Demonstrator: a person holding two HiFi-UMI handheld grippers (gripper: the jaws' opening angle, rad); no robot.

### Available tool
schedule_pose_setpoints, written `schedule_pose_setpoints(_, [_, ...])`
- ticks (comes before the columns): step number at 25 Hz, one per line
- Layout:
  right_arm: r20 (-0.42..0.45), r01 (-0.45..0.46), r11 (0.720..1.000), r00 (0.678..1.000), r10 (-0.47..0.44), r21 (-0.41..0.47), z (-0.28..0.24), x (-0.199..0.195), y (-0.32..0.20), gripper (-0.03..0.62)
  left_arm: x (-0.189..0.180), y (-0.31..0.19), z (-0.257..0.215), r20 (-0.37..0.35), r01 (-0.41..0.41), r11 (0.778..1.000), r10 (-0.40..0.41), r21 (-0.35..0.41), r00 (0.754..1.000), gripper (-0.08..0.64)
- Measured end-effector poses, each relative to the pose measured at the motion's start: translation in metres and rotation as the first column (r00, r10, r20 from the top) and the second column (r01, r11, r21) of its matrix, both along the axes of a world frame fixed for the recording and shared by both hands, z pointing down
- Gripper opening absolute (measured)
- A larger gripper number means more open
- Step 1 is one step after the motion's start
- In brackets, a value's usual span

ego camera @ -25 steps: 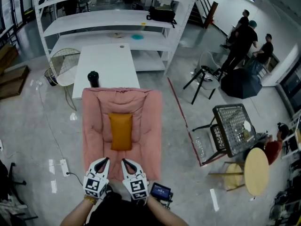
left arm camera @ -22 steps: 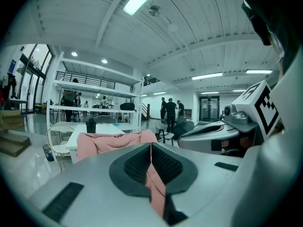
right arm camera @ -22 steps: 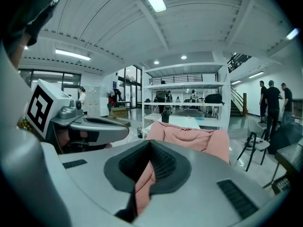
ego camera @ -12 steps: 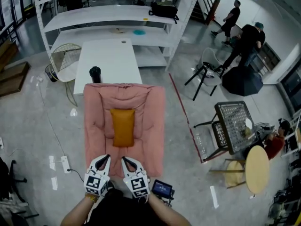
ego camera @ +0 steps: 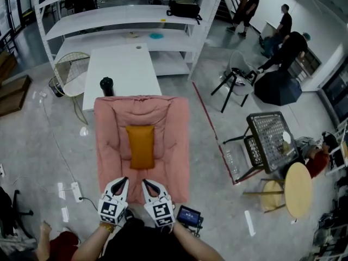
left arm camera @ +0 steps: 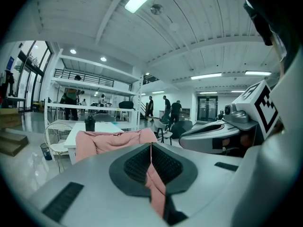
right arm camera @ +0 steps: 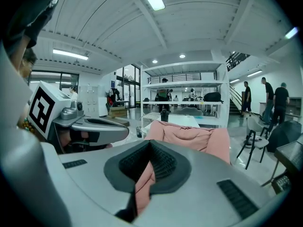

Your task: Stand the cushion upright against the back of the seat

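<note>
The orange rectangular fabric cushion point(ego camera: 141, 146) lies flat at the centre of the pink padded seat point(ego camera: 175, 140), ahead of both grippers and clear of them. Its long axis runs toward the seat back. The left gripper point(ego camera: 122, 184) and right gripper point(ego camera: 147, 184) have their jaws closed and hold nothing.

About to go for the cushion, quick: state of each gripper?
Left gripper: closed, holding nothing.
Right gripper: closed, holding nothing.
</note>
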State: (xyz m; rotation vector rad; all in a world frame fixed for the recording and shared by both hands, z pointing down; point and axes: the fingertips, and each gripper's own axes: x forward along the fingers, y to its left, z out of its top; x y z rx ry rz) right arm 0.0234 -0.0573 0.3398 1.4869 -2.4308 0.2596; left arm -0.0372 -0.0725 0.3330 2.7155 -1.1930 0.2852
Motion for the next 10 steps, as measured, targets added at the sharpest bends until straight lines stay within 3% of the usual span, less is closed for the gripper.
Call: schedule_pose_setpoints(10, [-0.008,0.007,1.0,1.0,-0.006,0.027,-0.003,0.003,-0.01,0.015,-0.001,-0.005,0.014,0.008,0.0,1.0,0.0,0.013,1.0,0.017])
